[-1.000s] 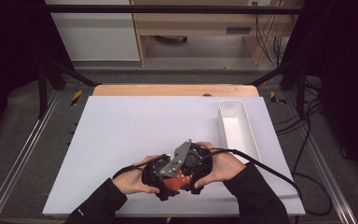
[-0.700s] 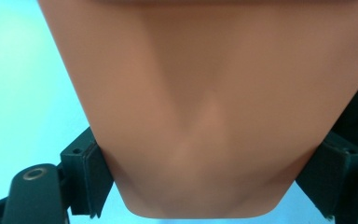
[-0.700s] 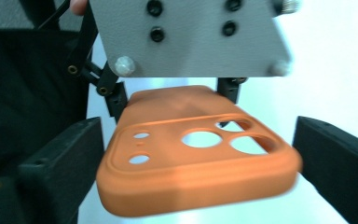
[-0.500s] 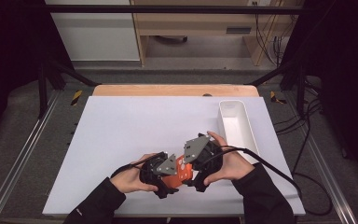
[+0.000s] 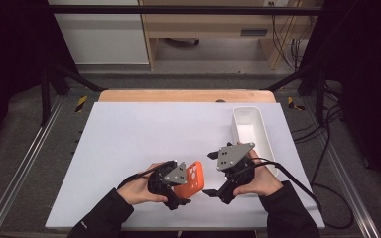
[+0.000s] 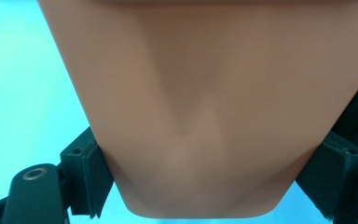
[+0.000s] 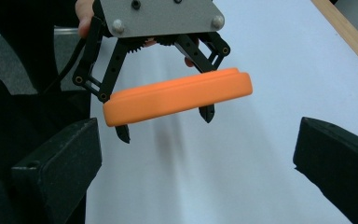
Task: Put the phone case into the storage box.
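Room: dark around the edges, with a wooden bench and hanging cables at the back and metal rails down both sides of the work area.
Table (image 5: 129,134): a white top with a strip of bare wood along its far edge.
Orange case (image 5: 190,179): a flat, rounded orange piece, like a phone case with camera holes, held just above the near part of the table, a little left of the middle. In the left gripper view (image 6: 205,116) it looms close and blurred; in the right gripper view (image 7: 179,96) it shows edge-on, tilted, with the table under it.
Left gripper (image 5: 177,191): its two black jaws pinch the orange case across its width, one pad on each long edge. The left gripper view shows a pad pressed against each side of the case. The person's left hand (image 5: 141,190) wraps the body of the tool.
Right gripper (image 5: 212,174): its jaws have just been opening and now stand spread wide, nothing between them. It sits just right of the case, apart from it, jaws pointing at it.
Right hand (image 5: 258,182): holds that tool near the table's front right.
White tray (image 5: 259,130): a long, narrow tray lying on the right side of the table, beyond the right hand.
Sleeves: black, coming in from the near edge.
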The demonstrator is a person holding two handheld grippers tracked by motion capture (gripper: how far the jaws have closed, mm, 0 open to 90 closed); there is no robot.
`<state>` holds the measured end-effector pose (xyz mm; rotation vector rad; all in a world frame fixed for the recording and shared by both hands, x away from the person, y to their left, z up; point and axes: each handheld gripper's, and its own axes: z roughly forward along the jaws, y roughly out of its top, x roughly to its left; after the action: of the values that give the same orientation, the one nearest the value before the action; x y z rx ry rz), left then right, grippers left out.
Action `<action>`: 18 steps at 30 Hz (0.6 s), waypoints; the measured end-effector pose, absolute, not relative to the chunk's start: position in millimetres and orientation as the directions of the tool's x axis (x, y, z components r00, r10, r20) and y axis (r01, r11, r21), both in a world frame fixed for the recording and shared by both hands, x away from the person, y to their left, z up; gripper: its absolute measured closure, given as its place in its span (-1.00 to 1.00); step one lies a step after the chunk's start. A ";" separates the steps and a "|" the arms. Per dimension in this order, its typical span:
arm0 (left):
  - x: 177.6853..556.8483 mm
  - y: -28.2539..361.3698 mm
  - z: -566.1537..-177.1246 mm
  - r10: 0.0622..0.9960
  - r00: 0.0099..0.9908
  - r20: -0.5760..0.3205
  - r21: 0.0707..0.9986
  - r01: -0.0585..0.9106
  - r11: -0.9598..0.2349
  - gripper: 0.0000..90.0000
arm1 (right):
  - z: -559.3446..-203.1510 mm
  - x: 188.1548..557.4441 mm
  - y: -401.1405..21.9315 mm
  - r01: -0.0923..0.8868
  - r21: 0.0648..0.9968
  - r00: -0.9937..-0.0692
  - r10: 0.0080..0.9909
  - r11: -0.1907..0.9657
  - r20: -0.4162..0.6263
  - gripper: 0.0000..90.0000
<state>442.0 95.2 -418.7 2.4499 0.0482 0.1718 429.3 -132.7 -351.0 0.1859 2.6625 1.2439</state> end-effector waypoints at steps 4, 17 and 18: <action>442.1 95.9 -418.2 0.081 0.991 0.106 0.649 -0.007 -0.761 -0.65 | -357.7 429.7 -135.6 0.039 0.791 -0.971 0.211 0.610 -0.114 -0.97; 443.0 98.6 -417.6 0.071 0.995 0.069 0.715 0.000 -0.699 -0.65 | -367.8 428.7 -141.1 0.056 0.835 -0.971 0.225 0.547 -0.082 -0.97; 442.9 98.8 -417.8 0.068 0.996 0.063 0.719 0.002 -0.695 -0.65 | -367.9 428.5 -141.5 0.055 0.839 -0.971 0.223 0.542 -0.081 -0.97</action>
<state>442.9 98.8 -417.8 2.3373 0.0487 0.1076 428.5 -141.5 -367.9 0.2366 2.5987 1.4036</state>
